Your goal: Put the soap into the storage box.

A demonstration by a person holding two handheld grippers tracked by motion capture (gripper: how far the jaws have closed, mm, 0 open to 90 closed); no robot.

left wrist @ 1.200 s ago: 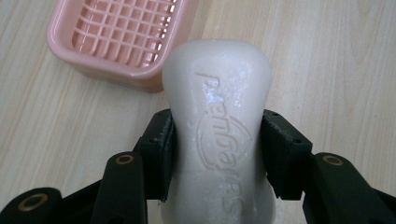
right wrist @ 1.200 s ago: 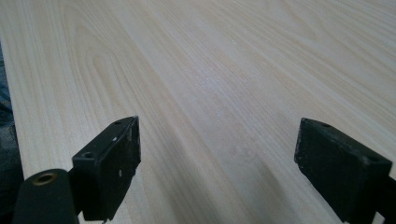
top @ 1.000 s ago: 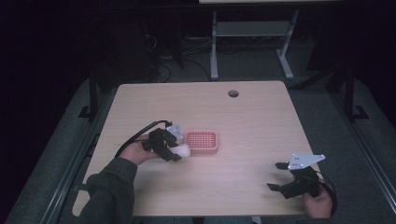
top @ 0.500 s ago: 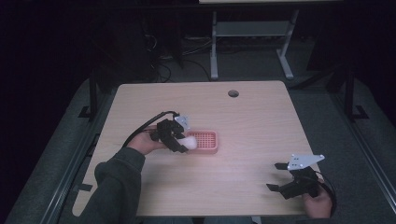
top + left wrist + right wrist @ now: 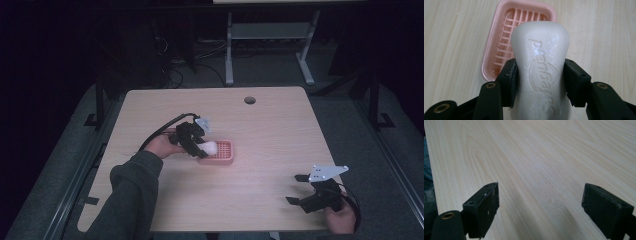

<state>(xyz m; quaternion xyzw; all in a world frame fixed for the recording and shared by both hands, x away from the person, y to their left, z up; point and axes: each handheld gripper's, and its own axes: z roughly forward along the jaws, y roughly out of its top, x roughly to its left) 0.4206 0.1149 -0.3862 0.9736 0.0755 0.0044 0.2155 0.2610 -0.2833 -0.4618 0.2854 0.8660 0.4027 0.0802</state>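
Observation:
A white bar of soap with embossed lettering is clamped between the black jaws of my left gripper. It hangs above the near end of a pink slatted soap dish on the wooden table. In the high view the left gripper holds the soap over the left part of the dish, near the table's middle. My right gripper rests near the front right corner, open and apart from everything. In the right gripper view its jaws stand wide over bare wood.
The light wooden table has a round cable hole near its far edge. A metal stand and cables lie on the dark floor behind. The table's left edge shows in the right gripper view.
My left gripper has carried the soap rightward and a little away from the person, from beside the dish's left end to above the dish. The right gripper has stayed still.

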